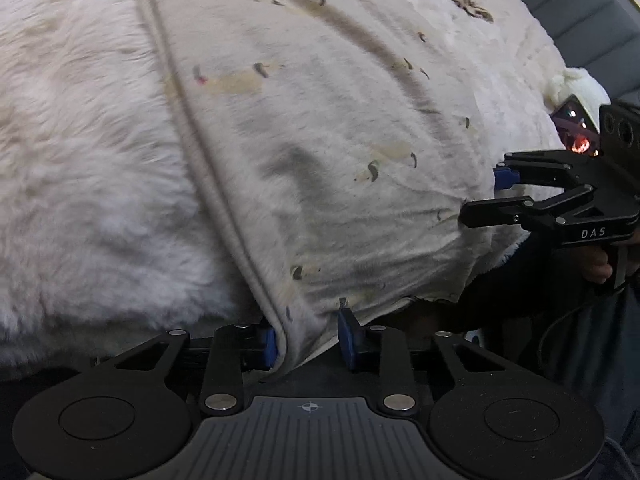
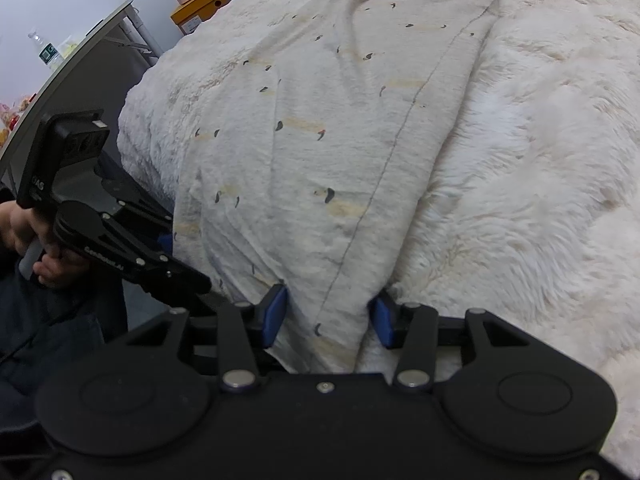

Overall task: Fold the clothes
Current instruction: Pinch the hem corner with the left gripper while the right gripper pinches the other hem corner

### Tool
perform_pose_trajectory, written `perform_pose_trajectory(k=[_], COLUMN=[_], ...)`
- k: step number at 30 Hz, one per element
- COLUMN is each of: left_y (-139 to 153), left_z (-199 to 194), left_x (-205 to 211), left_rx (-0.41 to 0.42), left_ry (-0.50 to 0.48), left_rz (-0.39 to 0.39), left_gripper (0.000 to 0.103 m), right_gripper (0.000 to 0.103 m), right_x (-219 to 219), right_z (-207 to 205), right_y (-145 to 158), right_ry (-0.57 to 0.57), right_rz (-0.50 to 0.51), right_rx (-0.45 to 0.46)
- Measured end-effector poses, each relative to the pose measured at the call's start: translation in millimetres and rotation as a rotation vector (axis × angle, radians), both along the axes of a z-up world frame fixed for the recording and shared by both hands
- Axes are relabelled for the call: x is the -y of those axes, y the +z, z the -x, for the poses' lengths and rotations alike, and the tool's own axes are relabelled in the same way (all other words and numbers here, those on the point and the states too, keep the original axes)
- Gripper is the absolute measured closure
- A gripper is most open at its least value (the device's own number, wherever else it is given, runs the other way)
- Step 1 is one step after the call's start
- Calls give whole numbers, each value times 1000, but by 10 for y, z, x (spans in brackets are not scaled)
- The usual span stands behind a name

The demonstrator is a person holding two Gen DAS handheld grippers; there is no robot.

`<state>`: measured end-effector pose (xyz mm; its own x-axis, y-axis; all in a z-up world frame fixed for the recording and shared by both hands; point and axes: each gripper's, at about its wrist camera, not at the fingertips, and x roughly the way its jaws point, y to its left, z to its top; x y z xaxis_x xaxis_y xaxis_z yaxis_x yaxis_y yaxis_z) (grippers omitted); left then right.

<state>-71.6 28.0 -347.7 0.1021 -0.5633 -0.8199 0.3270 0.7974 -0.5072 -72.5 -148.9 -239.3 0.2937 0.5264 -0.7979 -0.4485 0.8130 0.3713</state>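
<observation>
- Two grippers, left gripper (image 1: 307, 338) and right gripper (image 2: 328, 316), each straddle the garment's (image 2: 320, 140) near hem, jaws apart.
- Judged step: gripping the hem; next, both must close evenly.

Bedroom at home — fluffy blanket (image 2: 540, 160), desk (image 2: 80, 56) beside.

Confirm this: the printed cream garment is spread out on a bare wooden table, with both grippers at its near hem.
Not right: the garment lies on a fluffy white blanket, not a bare wooden table, as the right wrist view shows plainly. The rest stands: the left gripper and right gripper are both at its near hem.
</observation>
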Motion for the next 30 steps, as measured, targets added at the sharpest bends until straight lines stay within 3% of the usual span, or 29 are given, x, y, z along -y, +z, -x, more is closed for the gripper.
perform_pose_trajectory(k=[3,7,18,20,23,27,30], left_y=[39,26,-77,-93,-116,-149,-164], left_z=[1,-64,-123,-120,-116,-136,-176], left_x=[-92,-125,-74,-39,13,26,-7], left_rx=[-3,-13,18,23,31,31,29], left_ry=[25,54,52,36,12,13,42], left_rz=[73,94,-12,-27,-50,-80,-87], left_gripper=[76,76,77,90,92,90,86], right_gripper=[58,58,58,58,58,58,70], right_x=[-1,8,27,23,37,124,158], right_z=[8,12,16,18,22,15,-6], right_y=[-2,-2,6,7,6,-33,-113], right_ry=[4,7,4,3,3,11,29], right_rz=[4,7,7,6,-2,-57,-100], right_rx=[4,4,0,0,-5,-69,-159])
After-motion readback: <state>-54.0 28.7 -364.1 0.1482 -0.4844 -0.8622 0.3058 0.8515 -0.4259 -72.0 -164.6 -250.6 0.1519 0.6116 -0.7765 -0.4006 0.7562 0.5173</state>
